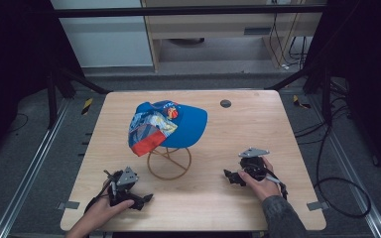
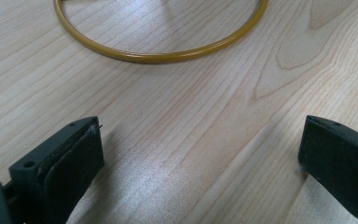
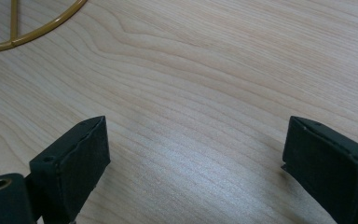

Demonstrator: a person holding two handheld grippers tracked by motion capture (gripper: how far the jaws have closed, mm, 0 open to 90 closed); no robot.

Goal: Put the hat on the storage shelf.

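The blue cap (image 1: 167, 126) sat on a gold wire stand (image 1: 169, 162) mid-desk, ahead of both pairs of jaws and between them. The left gripper (image 1: 146, 199) rested on the wooden desk (image 1: 248, 129), jaws spread wide with bare wood between them, the stand's ring just beyond. The right gripper (image 1: 227, 174) rested likewise, jaws wide, holding nothing, the ring off to their far left.

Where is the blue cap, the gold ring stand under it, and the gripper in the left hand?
blue cap (image 1: 186, 126), high view, on its blue brim.
gold ring stand (image 1: 169, 176), high view, on the front of its base ring.
left gripper (image 1: 149, 198), high view, between its jaw tips.
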